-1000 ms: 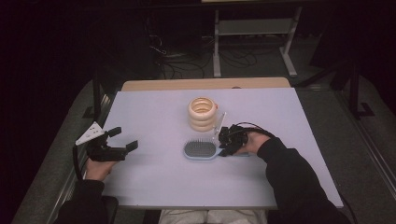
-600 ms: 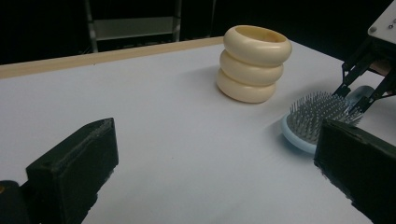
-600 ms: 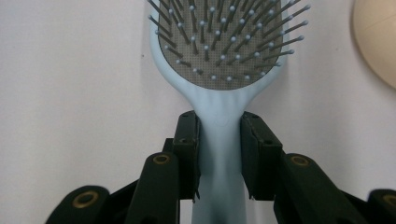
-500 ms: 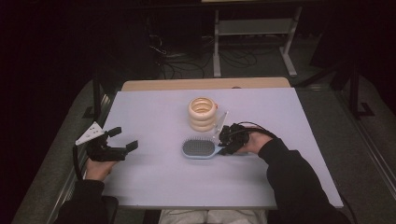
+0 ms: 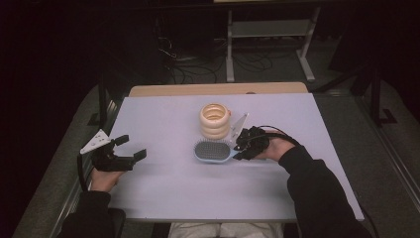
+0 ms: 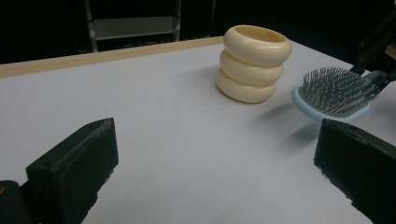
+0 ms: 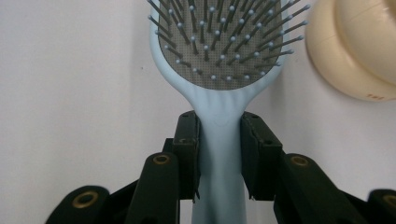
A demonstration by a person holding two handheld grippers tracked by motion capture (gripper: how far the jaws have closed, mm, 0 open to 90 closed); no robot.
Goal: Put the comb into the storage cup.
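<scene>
Right gripper (image 7: pixel 219 158) has its black jaws clamped on the smooth pale-blue plastic handle of the hairbrush (image 7: pixel 219 51), bristles up: thin grey pins with little ball tips on a grey mesh pad, oval head. The left gripper view catches the head tilted clear of the table, a shadow beneath it. Left gripper (image 5: pixel 130 148) sits at the table's left edge, blocky matte jaws spread wide, nothing between them. Just beyond the brush stands a cream holder (image 5: pixel 215 120), glossy, shaped like three stacked rings, hollow on top. The table (image 5: pixel 163 188) is flat, pale lavender-white, with a wooden strip along the far edge. Behind it, dark floor, loose cables and a grey metal frame (image 5: pixel 270 29).
</scene>
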